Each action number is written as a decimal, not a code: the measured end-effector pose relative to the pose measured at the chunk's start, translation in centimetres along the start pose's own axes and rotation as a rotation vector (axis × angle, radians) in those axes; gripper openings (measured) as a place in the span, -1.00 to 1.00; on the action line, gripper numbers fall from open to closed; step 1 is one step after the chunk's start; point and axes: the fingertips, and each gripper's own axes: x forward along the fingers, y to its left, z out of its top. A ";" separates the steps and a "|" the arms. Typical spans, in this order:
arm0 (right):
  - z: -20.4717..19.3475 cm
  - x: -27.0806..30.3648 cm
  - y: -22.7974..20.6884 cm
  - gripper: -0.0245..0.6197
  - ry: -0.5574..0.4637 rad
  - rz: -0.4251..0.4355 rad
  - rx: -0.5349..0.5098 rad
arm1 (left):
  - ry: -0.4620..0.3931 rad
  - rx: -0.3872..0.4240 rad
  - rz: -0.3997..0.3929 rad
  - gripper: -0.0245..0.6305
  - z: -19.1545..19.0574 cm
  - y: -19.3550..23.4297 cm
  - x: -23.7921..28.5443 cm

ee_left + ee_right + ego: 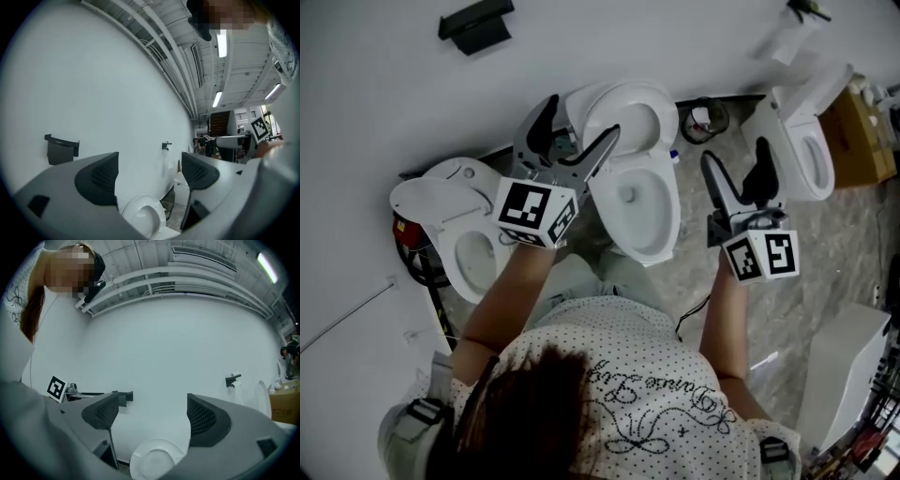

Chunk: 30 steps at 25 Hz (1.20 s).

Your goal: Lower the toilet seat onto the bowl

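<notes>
The middle toilet has its white seat (628,114) raised against the wall above the open bowl (639,202). My left gripper (581,120) is open and hangs in front of the seat's left edge, apart from it. To the right of the bowl, my right gripper (736,155) is open and holds nothing. In the left gripper view the raised seat (144,216) shows low between the open left gripper (150,174). In the right gripper view the seat (157,460) sits low between the open right gripper (150,414).
A second toilet (450,220) stands at the left and a third (806,150) at the right, both with lids up. A round bin (705,119) sits between the middle and right toilets. A black holder (476,23) hangs on the wall. A cardboard box (860,136) is far right.
</notes>
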 end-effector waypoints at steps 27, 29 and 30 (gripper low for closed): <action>-8.8 17.1 -7.2 0.30 0.142 -0.008 0.105 | 0.082 -0.077 -0.081 0.30 -6.4 10.0 14.6; -10.9 18.5 -7.6 0.29 0.190 -0.014 0.117 | 0.091 -0.083 -0.084 0.30 -7.0 10.6 15.2; -12.2 19.2 -7.7 0.29 0.218 -0.017 0.125 | 0.099 -0.087 -0.086 0.30 -7.4 11.1 15.5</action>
